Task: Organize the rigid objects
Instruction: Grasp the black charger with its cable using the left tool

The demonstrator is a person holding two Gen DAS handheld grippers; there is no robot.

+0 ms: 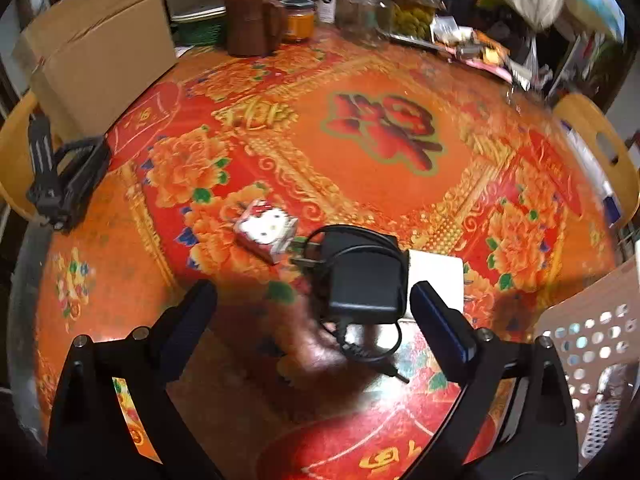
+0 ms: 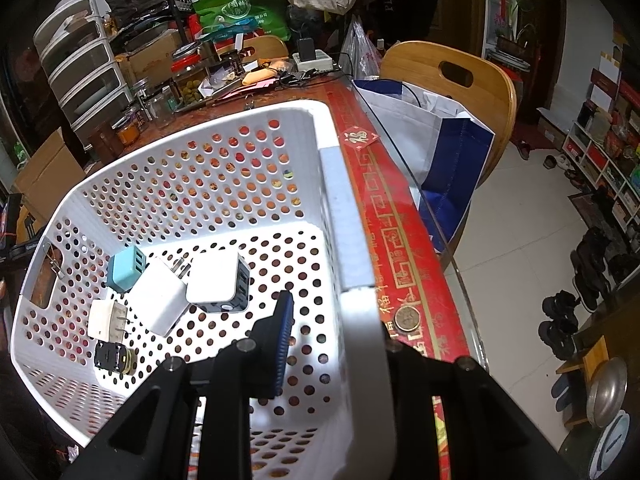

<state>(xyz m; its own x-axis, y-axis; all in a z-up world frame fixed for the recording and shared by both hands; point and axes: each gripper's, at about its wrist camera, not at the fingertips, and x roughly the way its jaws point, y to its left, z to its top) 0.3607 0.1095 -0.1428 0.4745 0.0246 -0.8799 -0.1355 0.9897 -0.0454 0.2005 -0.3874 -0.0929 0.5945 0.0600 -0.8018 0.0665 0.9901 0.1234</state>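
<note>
The left claw [image 1: 316, 304] stands wide open over the black adapter [image 1: 362, 280] on the desk [image 1: 400, 184] – holding nothing – while the right claw [image 2: 332, 344] is clamped on the white basket [image 2: 360, 320] rim.

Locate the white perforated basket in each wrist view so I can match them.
Left wrist: white perforated basket at the lower right edge, partly cut off.
Right wrist: basket fills centre-left, chargers inside, right gripper shut on its near rim.
Shared landmark: red patterned tablecloth.

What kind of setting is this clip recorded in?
Most likely a lived-in home dining area: a round table with a red festive cloth, food jars crowding its far edge, and shoes on the tiled floor.
</note>
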